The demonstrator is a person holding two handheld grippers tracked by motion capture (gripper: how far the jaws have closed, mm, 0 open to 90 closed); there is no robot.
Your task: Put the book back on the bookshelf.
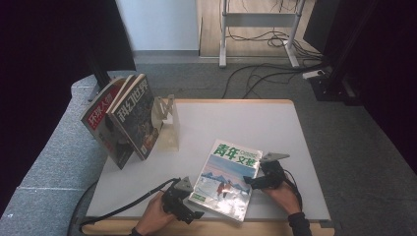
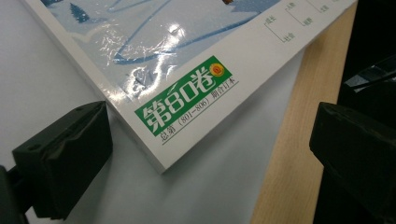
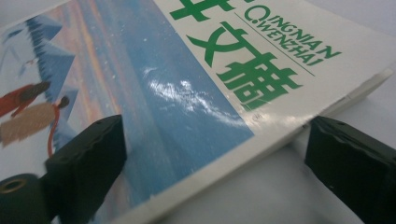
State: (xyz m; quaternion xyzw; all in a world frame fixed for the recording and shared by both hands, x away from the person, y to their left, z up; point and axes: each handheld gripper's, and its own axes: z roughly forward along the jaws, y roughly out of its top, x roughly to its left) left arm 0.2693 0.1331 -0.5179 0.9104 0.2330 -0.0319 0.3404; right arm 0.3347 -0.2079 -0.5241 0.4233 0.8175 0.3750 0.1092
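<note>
A magazine [image 1: 227,180] with a blue snow-scene cover and green title characters is lying flat near the lower middle of the high view, on a white table [image 1: 246,123] with a wooden rim, while a person is working at it with a gripper in each hand. The left gripper [image 1: 189,212], at the lower left of the magazine, is standing wide open: in the left gripper view its two black jaws are flanking the magazine's [image 2: 187,70] near corner, one jaw low at the left edge of the frame on the white tabletop, the other at the right over the wooden edge, and neither is touching the cover. The green label [image 2: 186,97] printed on that corner is sitting between them. The right gripper [image 1: 249,181], at the magazine's right side, is also spread wide, straddling the edge: in the right gripper view one jaw is sitting over the blue cover [image 3: 177,84] at the lower left of the frame and the other below and beside the page edge at the right, with whether either pad is actually touching the paper impossible to tell. The person's hands [image 1: 285,195] are coming in from the bottom of the frame, a black cable [image 1: 123,206] trailing off to the lower left. At the upper left of the table, two other magazines [image 1: 123,118] are leaning upright against a pale stand [image 1: 167,123], well apart from the flat one.
</note>
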